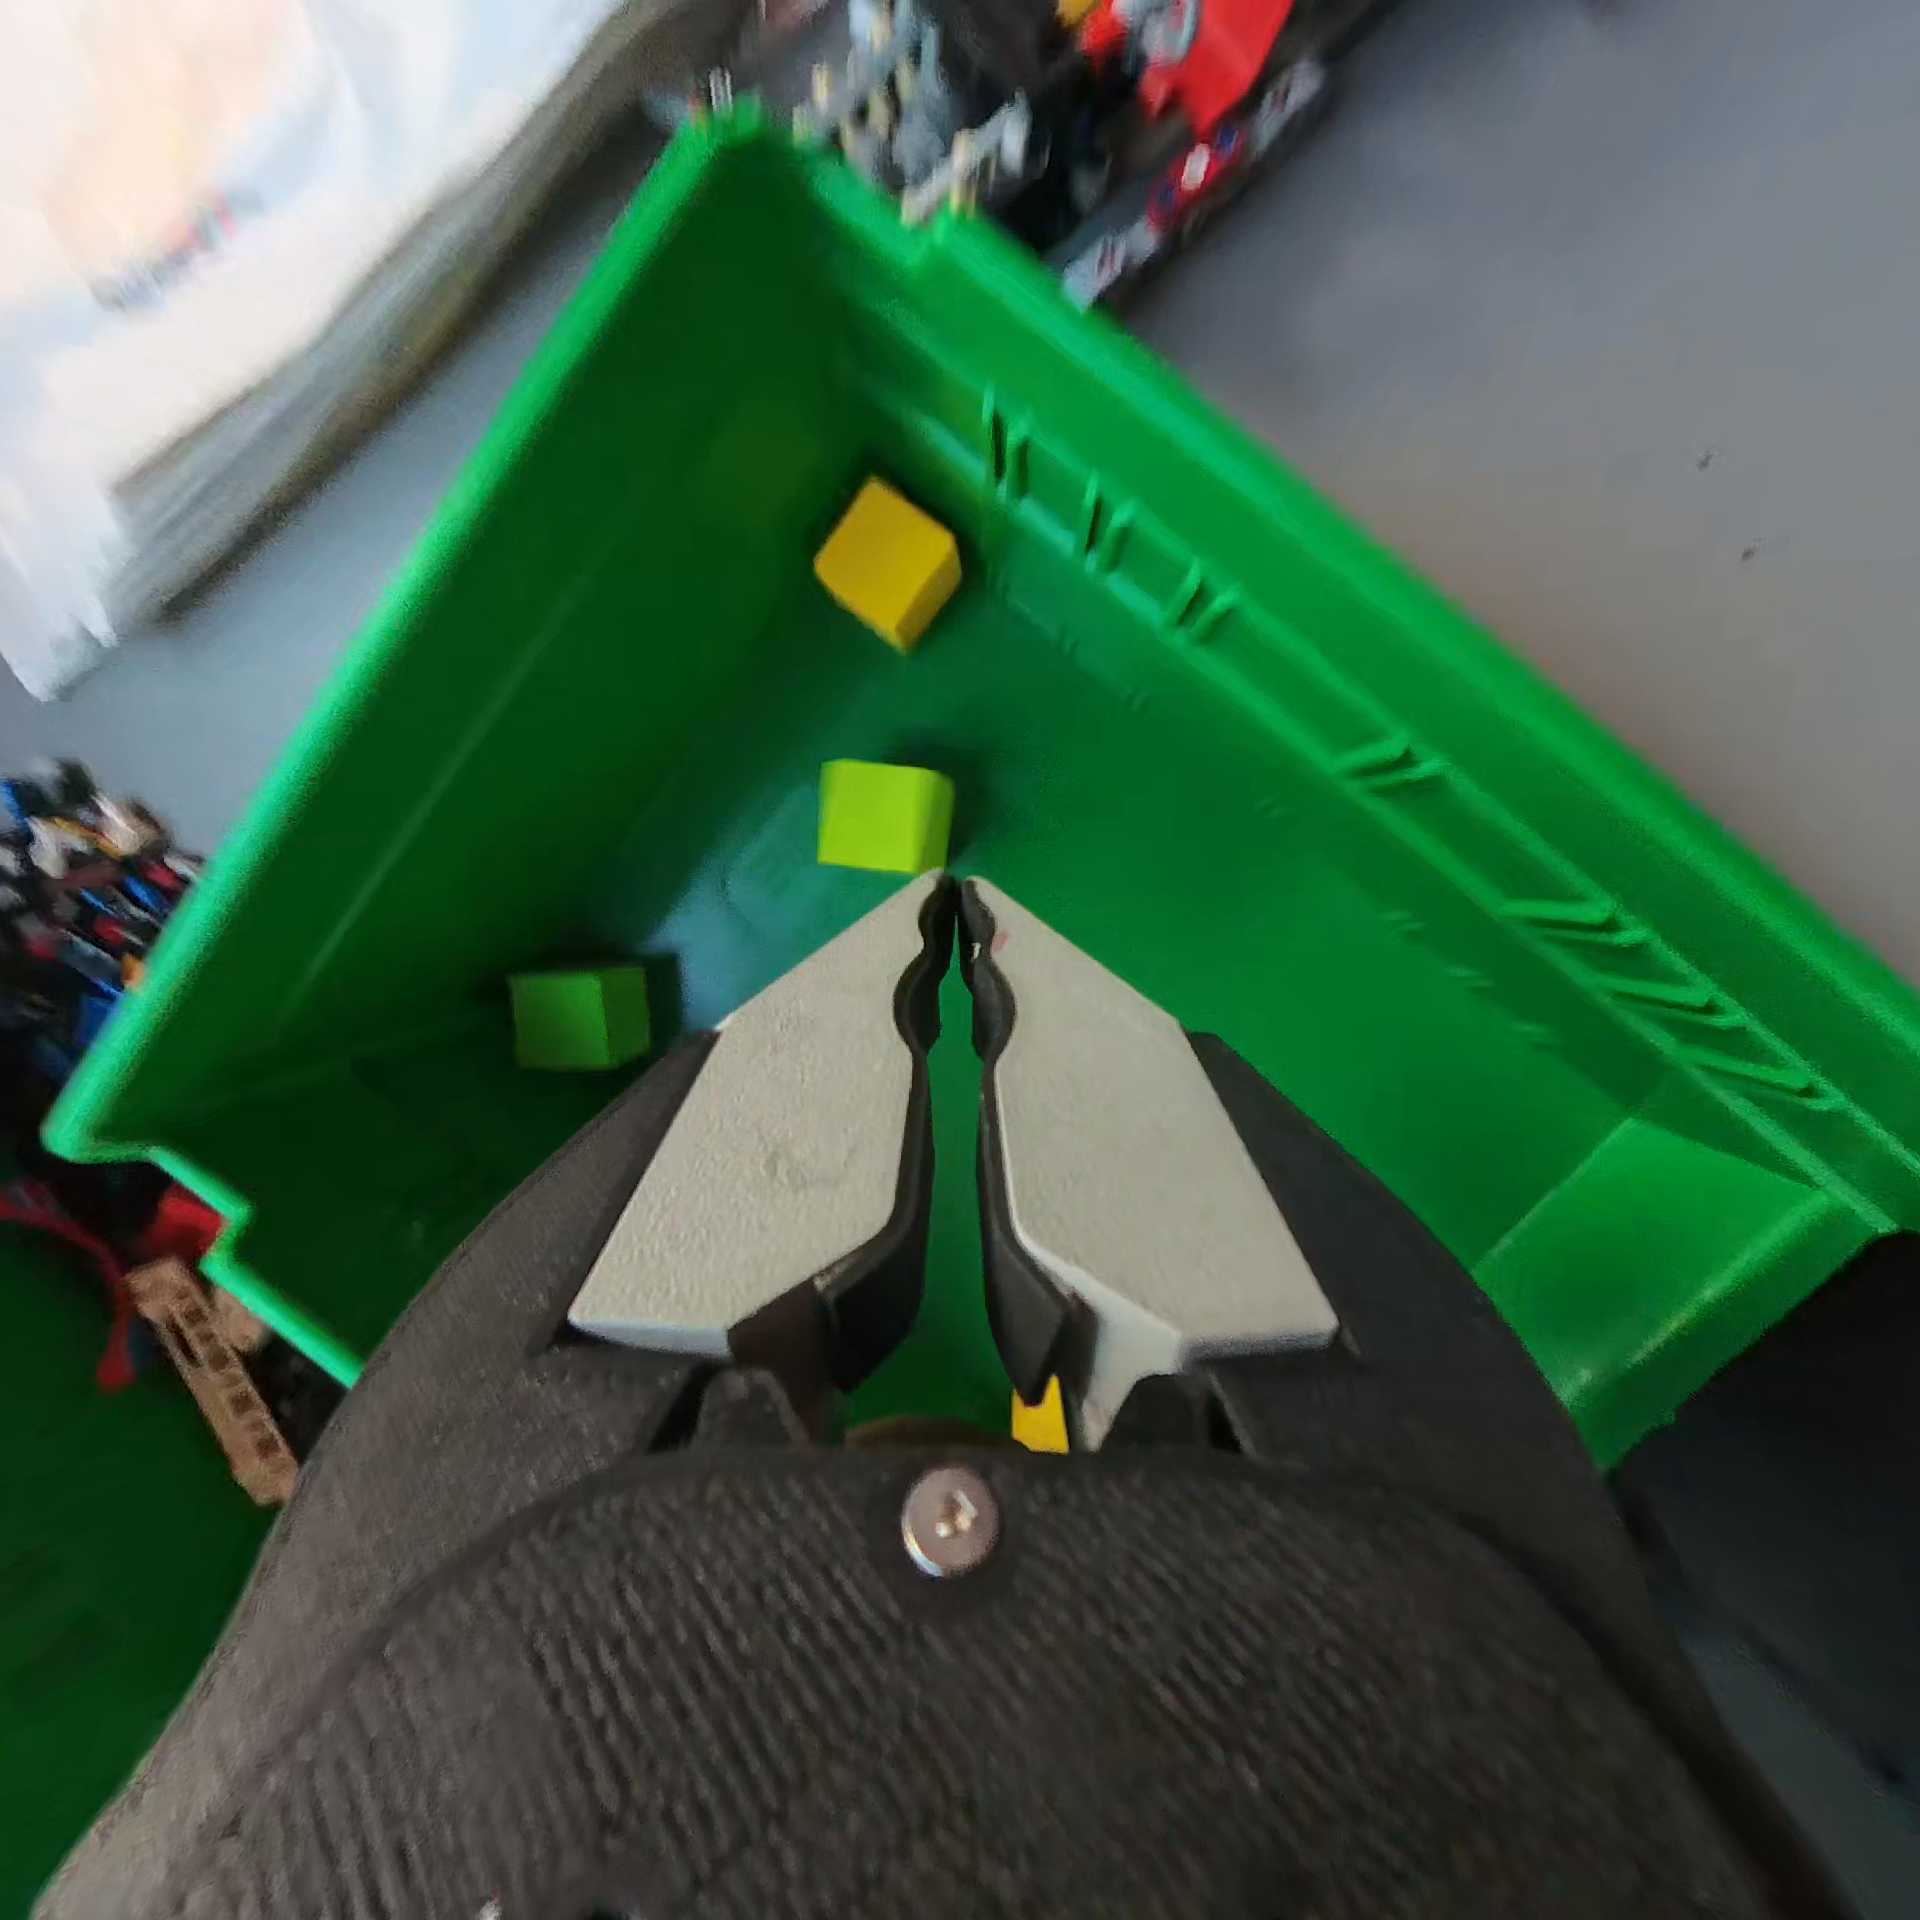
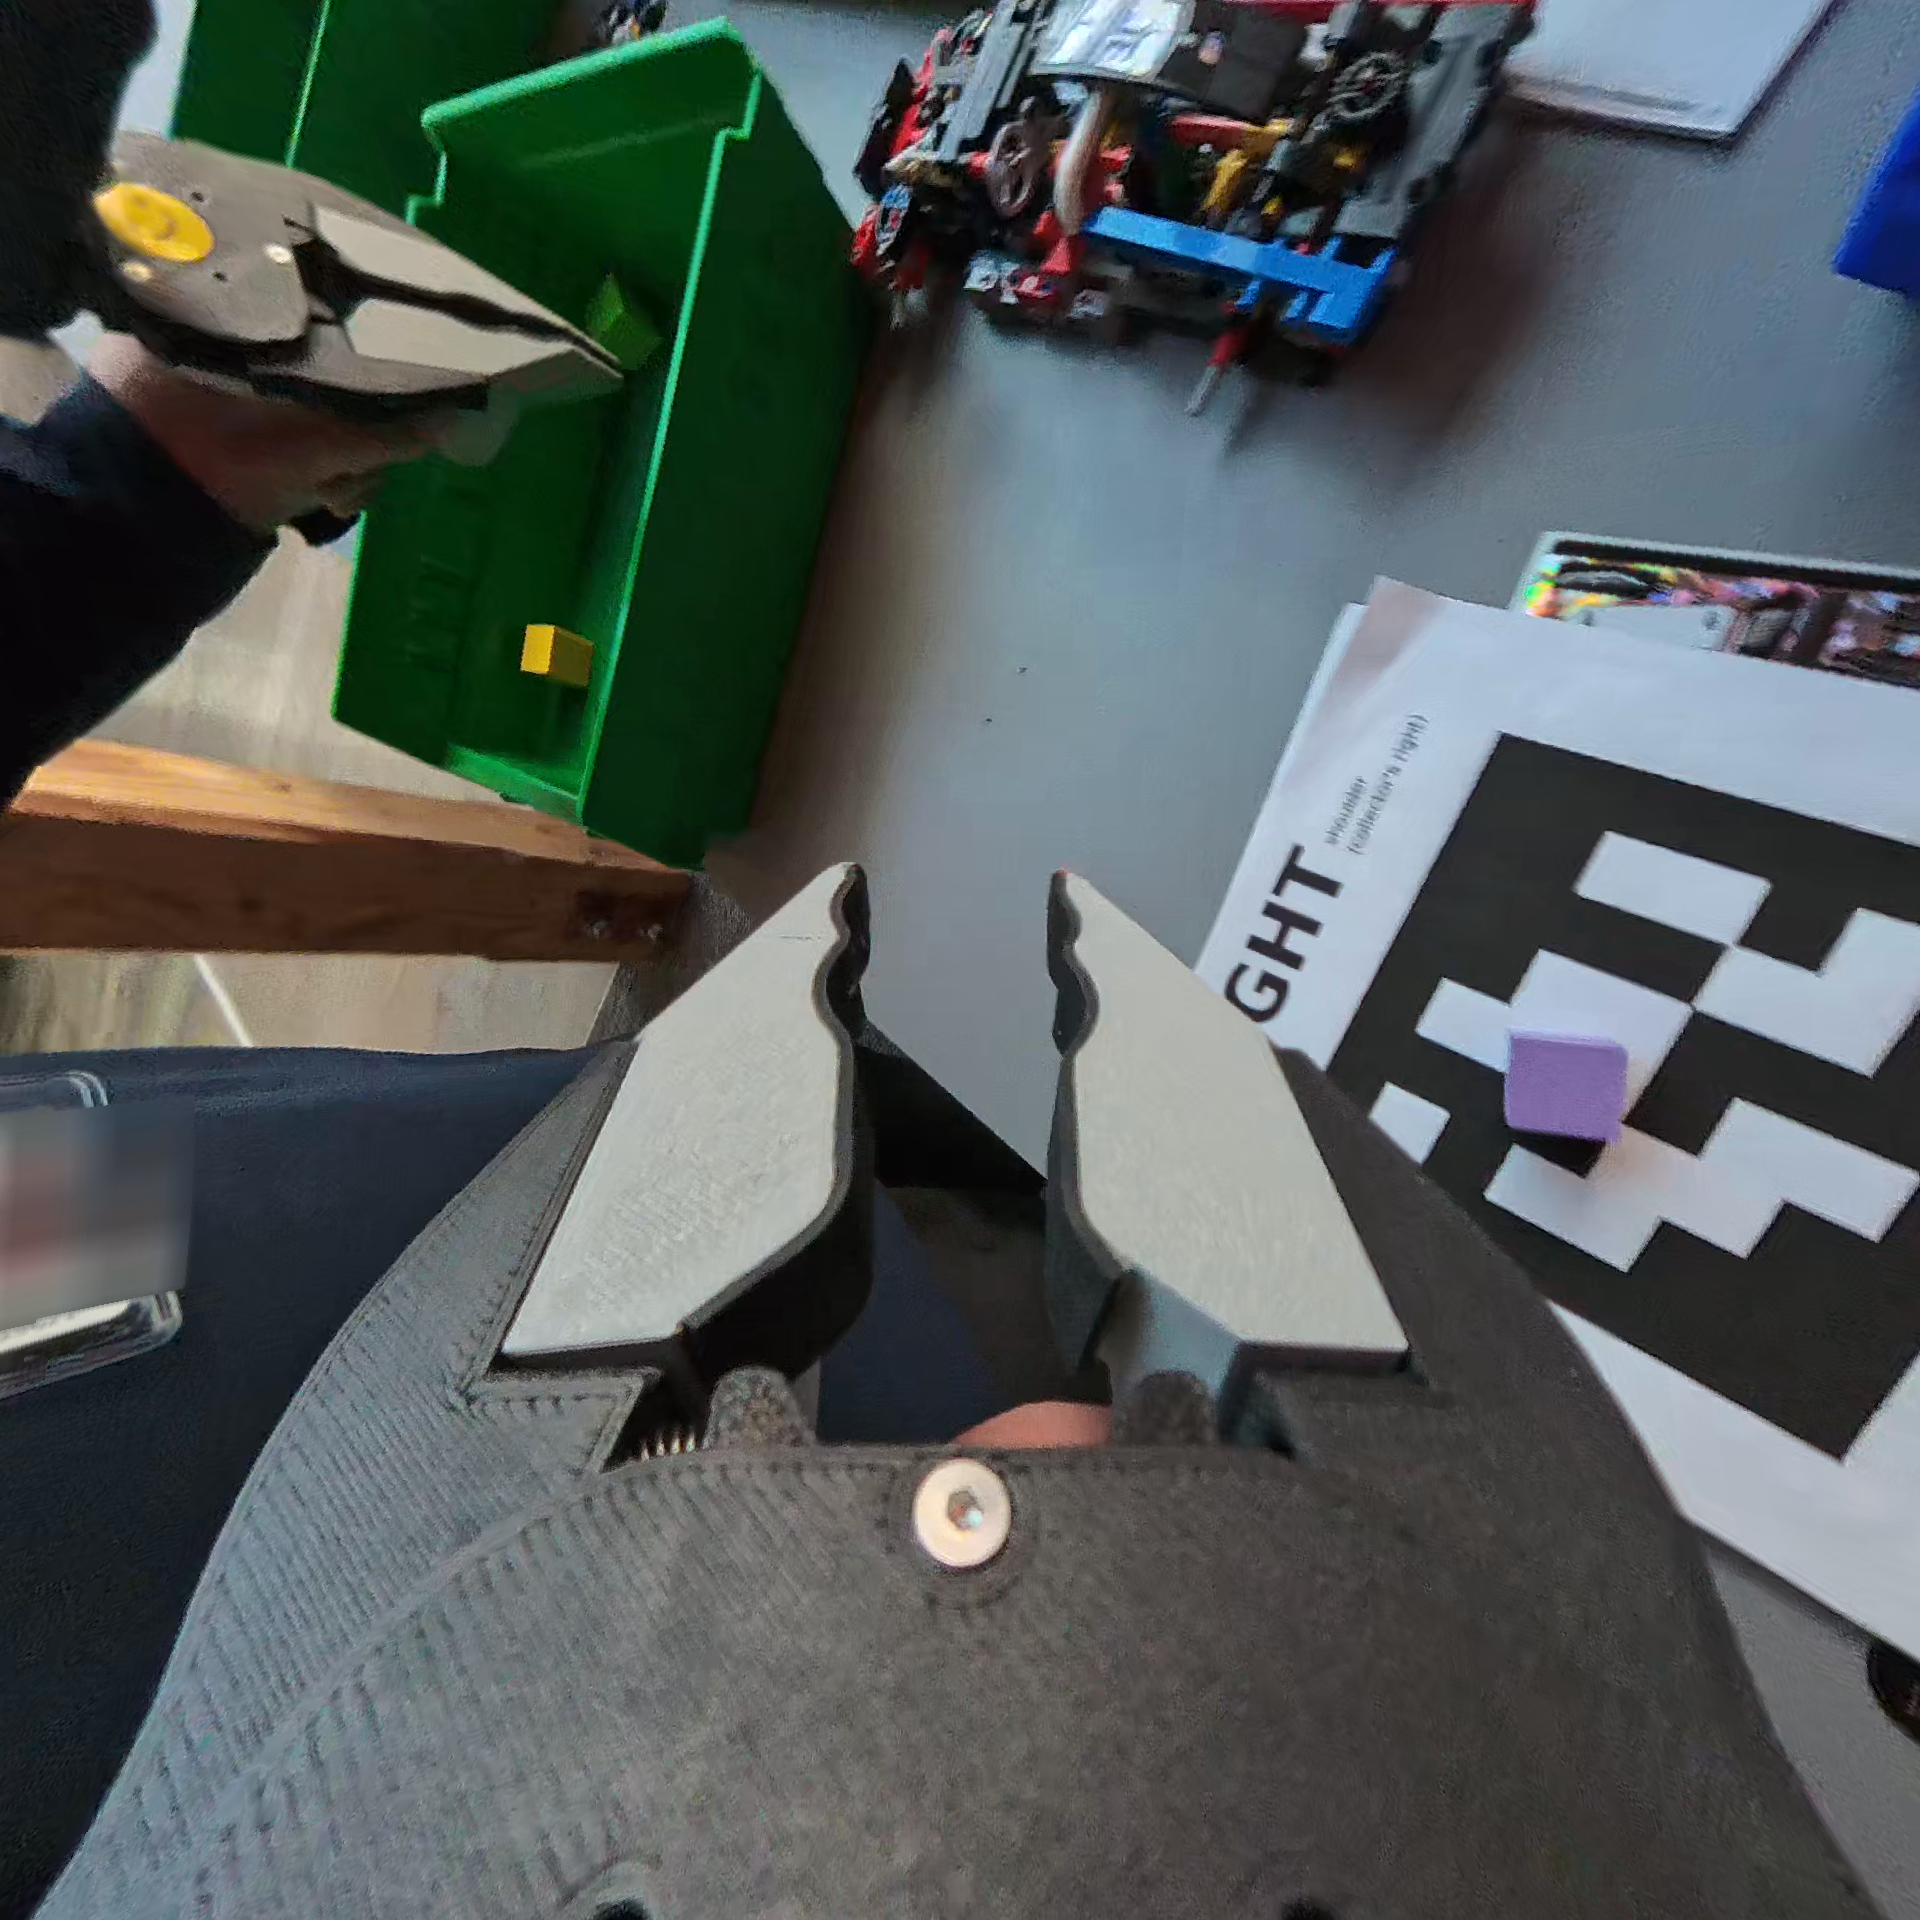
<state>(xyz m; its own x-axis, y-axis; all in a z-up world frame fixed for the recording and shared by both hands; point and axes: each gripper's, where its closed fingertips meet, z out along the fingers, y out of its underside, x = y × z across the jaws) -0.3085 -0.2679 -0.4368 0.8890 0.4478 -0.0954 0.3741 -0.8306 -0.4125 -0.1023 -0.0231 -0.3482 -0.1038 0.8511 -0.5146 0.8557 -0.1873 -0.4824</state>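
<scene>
**Three cubes in the bin, one purple cube outside it**

While the left gripper (image 1: 951, 894) hangs over the green bin (image 1: 582, 582), its jaws are closed tip to tip with nothing between them. Three cubes lie on the bin floor: a lime cube (image 1: 883, 816) just past the tips at 12 o'clock and apart from them, a green cube (image 1: 577, 1018) at 9 o'clock of the tips, and a yellow cube (image 1: 888, 561) farther out at 12 o'clock near the ribbed wall. None of them touches another.

The right gripper (image 2: 956, 904) hangs over the grey tabletop (image 2: 1018, 582), jaws partly open and bare, only tabletop showing between the tips. A purple cube (image 2: 1564, 1086) rests on a black-and-white marker sheet (image 2: 1455, 707) at 3 o'clock of the tips, well apart from them. By the look of it, three cubes are in the bin and the purple one is the only loose cube in sight; whether others lie out of view I cannot tell.

Room: inside the bin the left gripper has tall walls at 10 and 2 o'clock, meeting in a corner at 12; the floor between the cubes is open. For the right gripper, bare tabletop runs toward 12 o'clock up to a toy brick model (image 2: 1174, 156). The bin stands at 10 o'clock, near a wooden beam (image 2: 312, 862) at 9 o'clock, past which the floor shows, so the tabletop ends close by. The sheet's edge lies just beside the right-hand tip.
</scene>
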